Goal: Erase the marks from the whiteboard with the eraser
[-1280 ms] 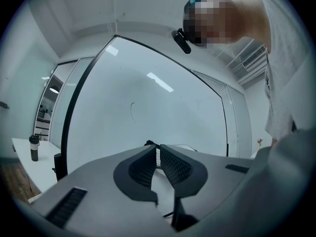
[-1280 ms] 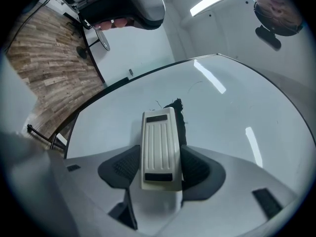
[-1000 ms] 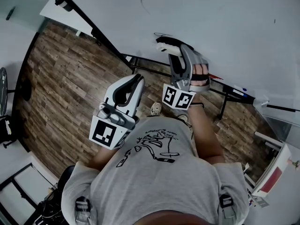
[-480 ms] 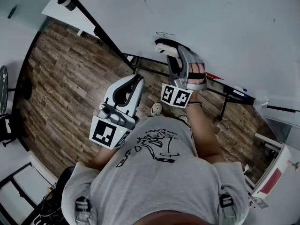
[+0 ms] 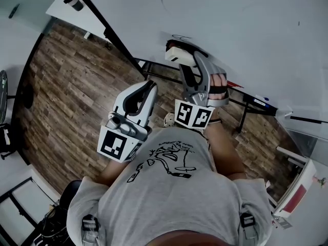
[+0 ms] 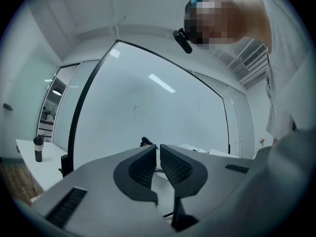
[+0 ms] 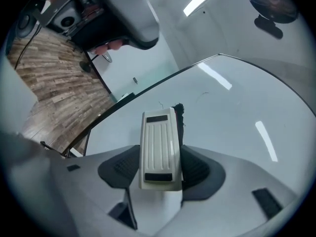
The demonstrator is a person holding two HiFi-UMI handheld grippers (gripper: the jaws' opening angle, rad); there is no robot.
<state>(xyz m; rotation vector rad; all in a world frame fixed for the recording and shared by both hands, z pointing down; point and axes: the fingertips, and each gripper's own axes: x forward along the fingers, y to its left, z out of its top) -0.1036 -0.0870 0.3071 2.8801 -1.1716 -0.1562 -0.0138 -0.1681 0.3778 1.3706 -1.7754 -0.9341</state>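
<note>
Nearest the person's chest, the left gripper (image 5: 150, 87) hangs over the wooden floor (image 5: 66, 86) with its jaws drawn together to a thin slit and nothing between them, pointing toward the board. Farther out, the right gripper (image 5: 184, 60) has its jaws clamped on the sides of the white ribbed eraser (image 5: 176, 54), whose dark felt edge faces the whiteboard (image 5: 246, 24) near its lower black frame; whether the felt touches the surface cannot be told. Just beyond the eraser lies a thin looped mark (image 5: 180, 36), and higher up the board a faint curved stroke (image 5: 164, 2).
</note>
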